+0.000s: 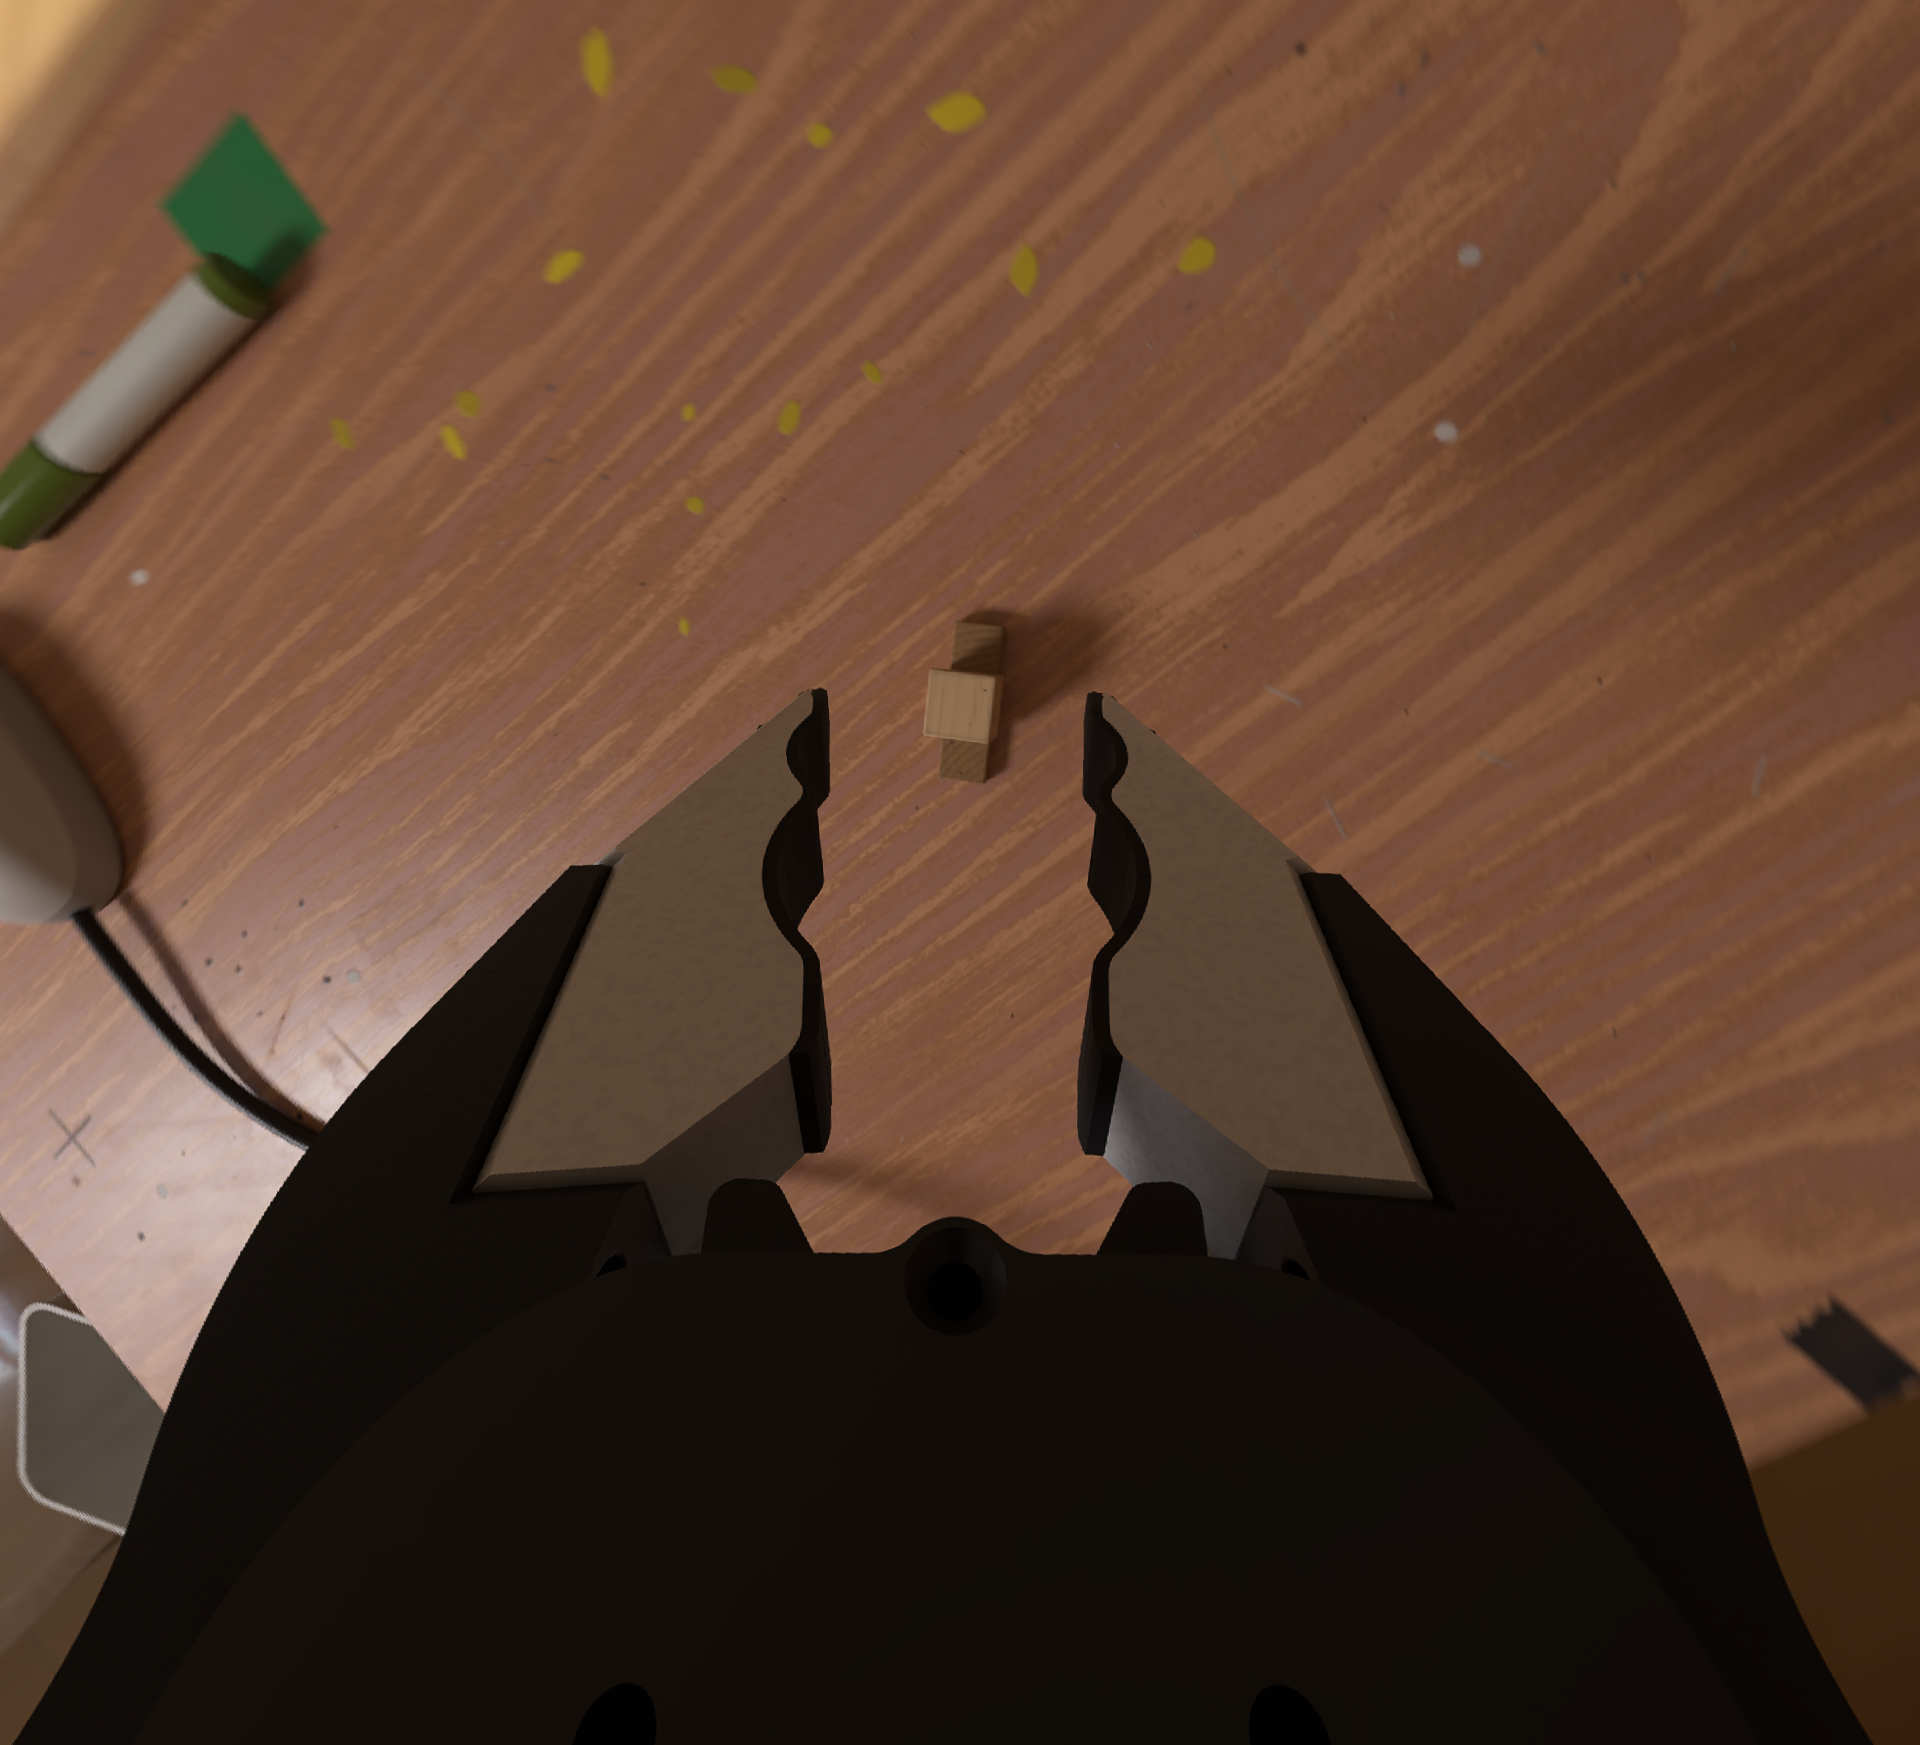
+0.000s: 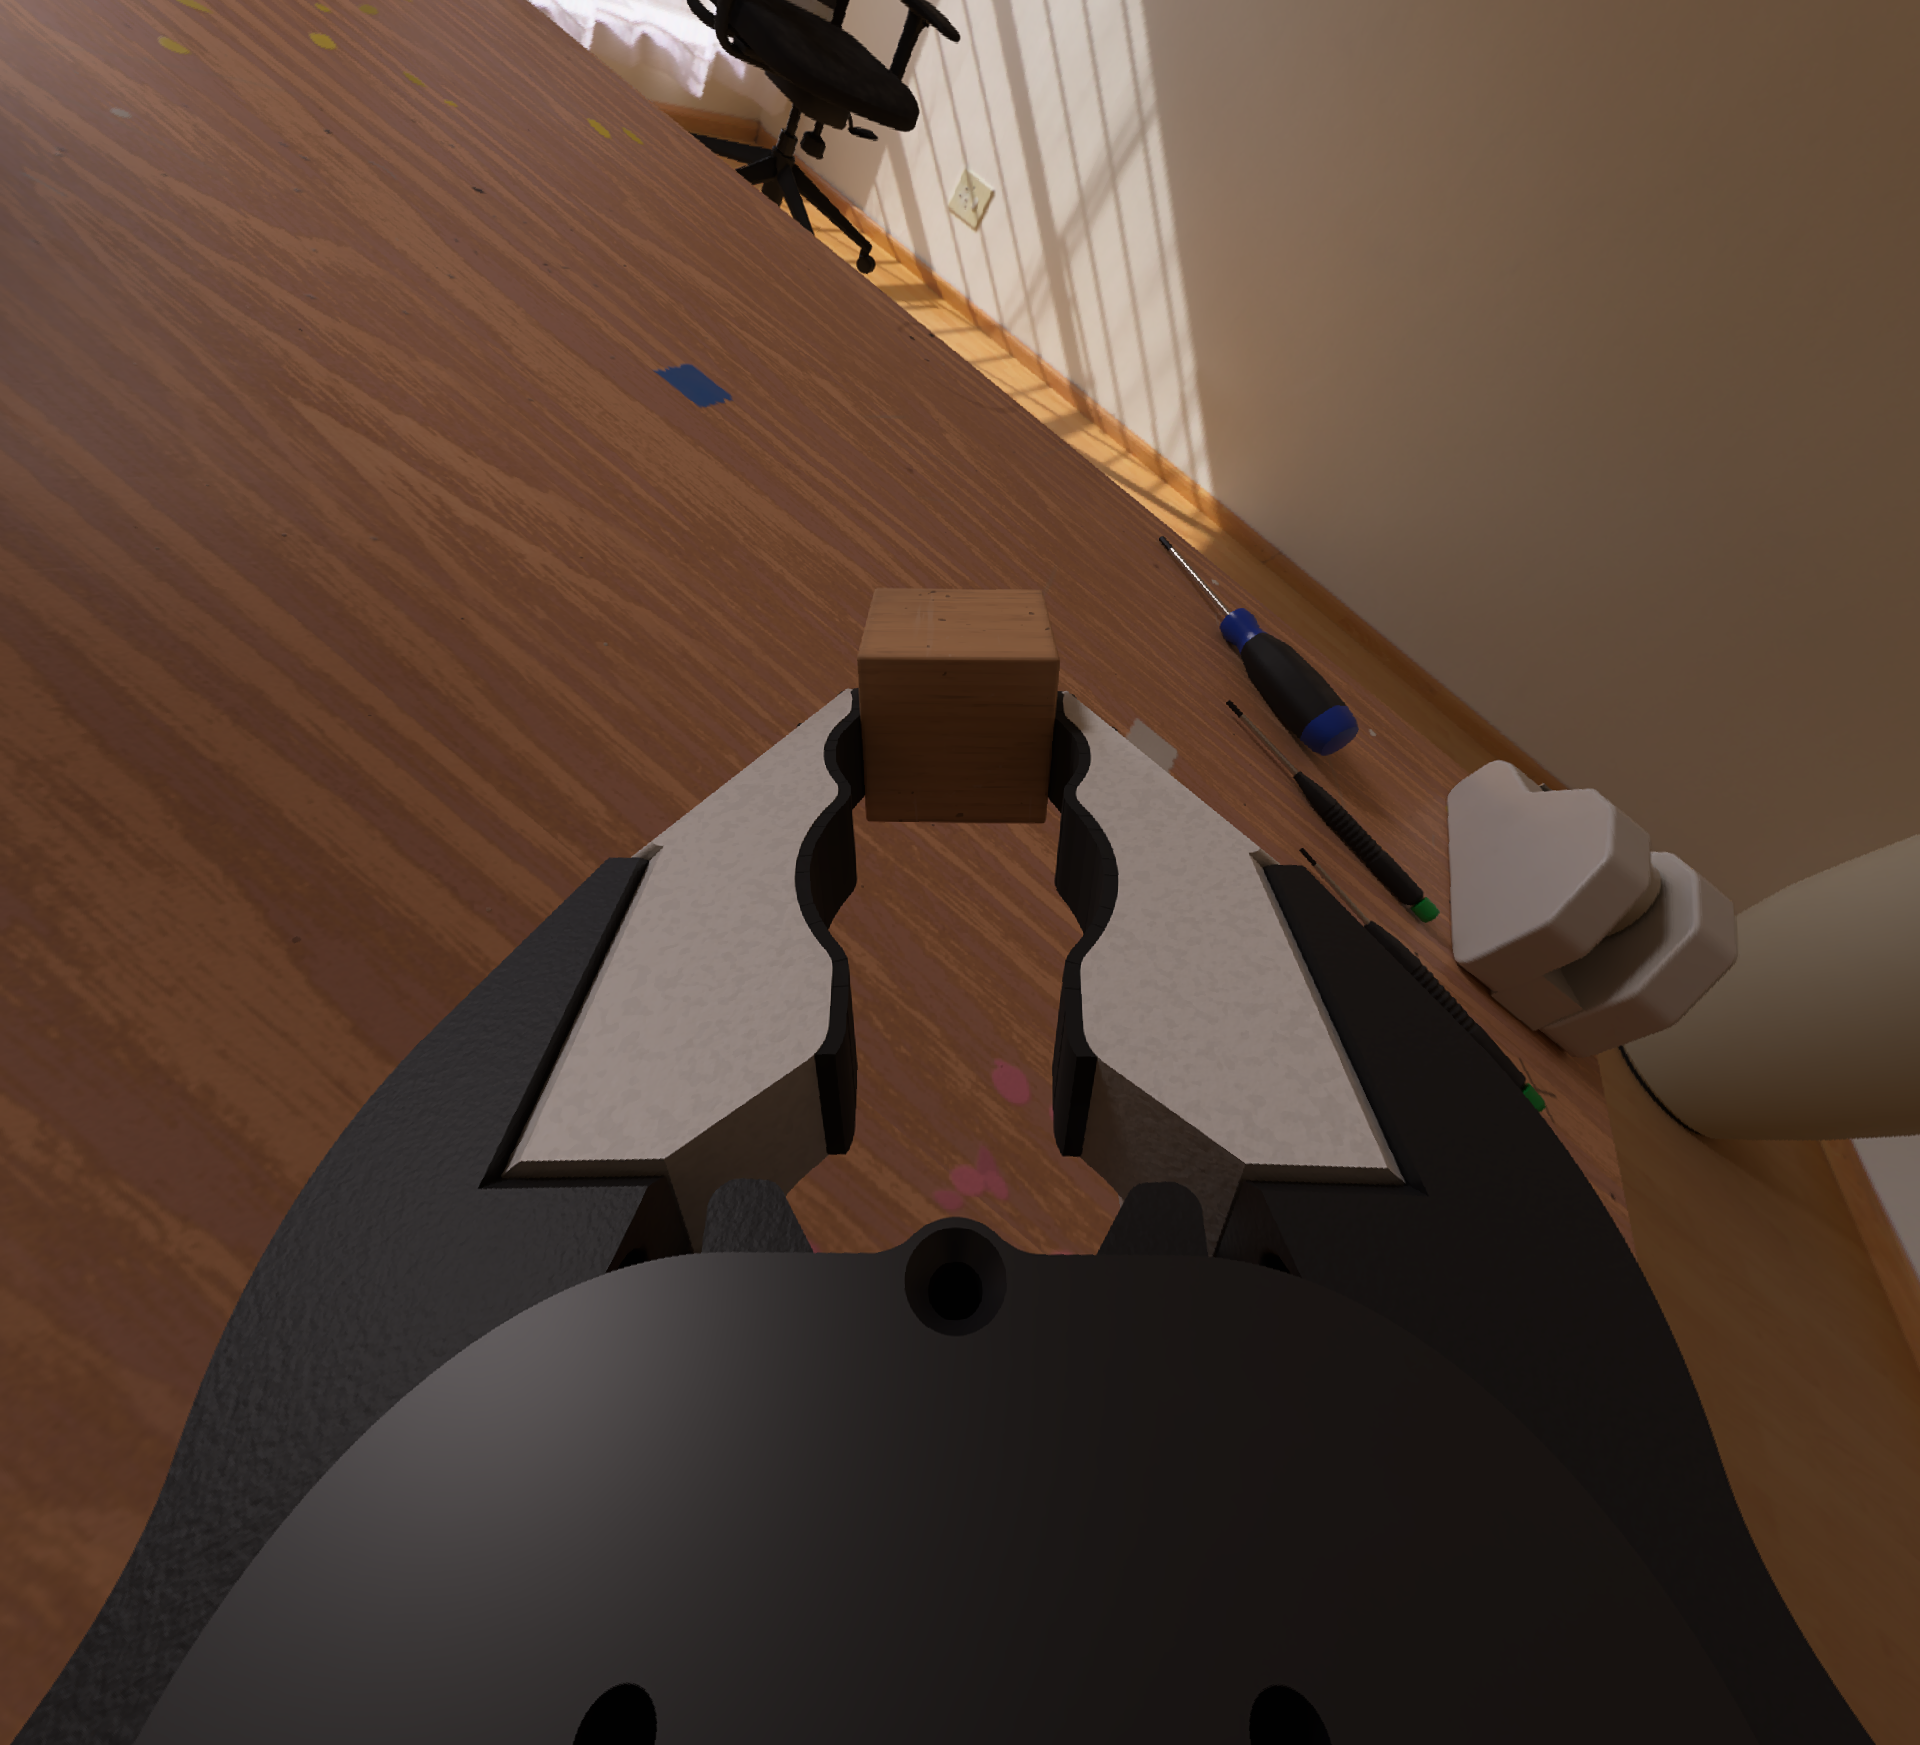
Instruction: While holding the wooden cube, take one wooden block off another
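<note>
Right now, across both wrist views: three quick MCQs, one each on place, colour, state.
1. Where is the pale block?
A) on the darker block
B) beside the marker
C) in the left tongs

2. What colour is the screwdriver handle?
A) red
B) black and blue
C) yellow

3. What state are the right tongs in?
A) open, empty
B) shut on the wooden cube
C) resting on the table

Answers: A, it lies crosswise on top; B, black grip, blue ends; B, both fingers press the cube's sides.
</note>
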Robot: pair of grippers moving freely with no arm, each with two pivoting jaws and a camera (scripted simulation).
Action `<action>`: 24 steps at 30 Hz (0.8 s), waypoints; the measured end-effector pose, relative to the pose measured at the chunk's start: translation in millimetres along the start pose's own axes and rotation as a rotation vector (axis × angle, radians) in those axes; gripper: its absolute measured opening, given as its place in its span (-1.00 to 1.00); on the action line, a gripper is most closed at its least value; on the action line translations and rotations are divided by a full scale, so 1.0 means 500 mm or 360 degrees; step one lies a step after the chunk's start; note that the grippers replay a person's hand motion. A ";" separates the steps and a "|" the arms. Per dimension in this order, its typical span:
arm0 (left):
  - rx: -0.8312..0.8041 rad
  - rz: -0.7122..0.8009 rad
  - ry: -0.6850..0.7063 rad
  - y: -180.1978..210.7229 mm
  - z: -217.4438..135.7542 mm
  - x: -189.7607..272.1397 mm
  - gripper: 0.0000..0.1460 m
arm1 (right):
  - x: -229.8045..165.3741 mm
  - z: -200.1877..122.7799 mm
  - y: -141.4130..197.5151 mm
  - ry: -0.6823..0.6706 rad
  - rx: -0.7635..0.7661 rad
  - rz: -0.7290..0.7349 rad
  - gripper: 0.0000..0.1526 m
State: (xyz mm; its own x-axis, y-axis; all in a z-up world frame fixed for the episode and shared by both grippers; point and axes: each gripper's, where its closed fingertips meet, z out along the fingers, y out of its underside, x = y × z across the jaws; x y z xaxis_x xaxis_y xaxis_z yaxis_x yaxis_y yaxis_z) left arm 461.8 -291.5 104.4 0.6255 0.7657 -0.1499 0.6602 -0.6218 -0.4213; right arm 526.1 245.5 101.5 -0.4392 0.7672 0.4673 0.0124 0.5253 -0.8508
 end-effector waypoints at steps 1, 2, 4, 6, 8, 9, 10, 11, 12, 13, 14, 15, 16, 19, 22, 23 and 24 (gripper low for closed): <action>-0.0059 0.0029 0.0053 -0.001 0.005 0.001 -0.33 | -0.001 0.000 0.000 -0.0001 -0.0002 -0.0002 -0.55; -0.0112 0.0034 0.0096 -0.001 0.011 0.001 -0.32 | -0.001 0.000 0.000 -0.0003 -0.0002 -0.0003 -0.55; -0.0203 0.0001 0.0203 -0.003 0.022 0.005 -0.32 | -0.002 -0.001 -0.001 -0.0005 0.0000 -0.0005 -0.55; -0.0270 -0.0040 0.0297 -0.004 0.030 0.011 -0.33 | -0.004 -0.001 -0.001 -0.0009 -0.0003 -0.0011 -0.55; -0.0317 -0.0054 0.0320 -0.002 0.037 0.011 -0.34 | -0.005 -0.001 -0.001 -0.0009 -0.0008 -0.0023 -0.55; -0.0331 -0.0046 0.0315 0.000 0.040 0.009 -0.37 | -0.006 -0.001 -0.001 -0.0010 -0.0009 -0.0028 -0.55; -0.0344 -0.0037 0.0308 0.002 0.043 0.008 -0.40 | -0.006 -0.002 -0.001 -0.0011 -0.0010 -0.0030 -0.55; -0.0363 -0.0035 0.0307 0.006 0.047 0.007 -0.42 | -0.007 -0.002 0.000 -0.0013 -0.0011 -0.0031 -0.55; -0.0390 -0.0039 0.0315 0.011 0.053 0.007 -0.44 | -0.008 -0.002 0.000 -0.0017 -0.0011 -0.0031 -0.55; -0.0418 -0.0041 0.0325 0.017 0.060 0.007 -0.44 | -0.009 -0.001 0.000 -0.0020 -0.0012 -0.0031 -0.55; -0.0448 -0.0039 0.0334 0.024 0.067 0.008 -0.45 | -0.010 -0.001 0.000 -0.0024 -0.0014 -0.0030 -0.55; -0.0482 -0.0033 0.0341 0.031 0.074 0.008 -0.45 | -0.011 -0.001 0.000 -0.0029 -0.0015 -0.0030 -0.55; -0.0519 -0.0023 0.0345 0.038 0.082 0.009 -0.46 | -0.012 0.000 0.000 -0.0032 -0.0017 -0.0031 -0.55; -0.0601 0.0019 0.0341 0.056 0.102 0.006 -0.48 | -0.013 -0.001 0.001 -0.0035 -0.0021 -0.0039 -0.55; -0.0650 0.0060 0.0341 0.069 0.116 0.004 -0.56 | -0.014 -0.001 0.002 -0.0039 -0.0025 -0.0038 -0.55; -0.0669 0.0065 0.0346 0.073 0.119 0.004 -0.58 | -0.014 0.000 0.002 -0.0041 -0.0026 -0.0037 -0.55; -0.0685 0.0071 0.0351 0.076 0.122 0.004 -0.59 | -0.015 0.000 0.002 -0.0043 -0.0027 -0.0036 -0.55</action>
State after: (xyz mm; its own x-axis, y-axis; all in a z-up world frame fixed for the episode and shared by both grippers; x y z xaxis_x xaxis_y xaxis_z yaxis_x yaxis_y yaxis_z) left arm 462.9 -303.4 33.2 0.6997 0.7124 0.0536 0.7136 -0.7006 -0.0034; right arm 529.5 240.5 97.2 -0.4639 0.7449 0.4795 0.0172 0.5487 -0.8358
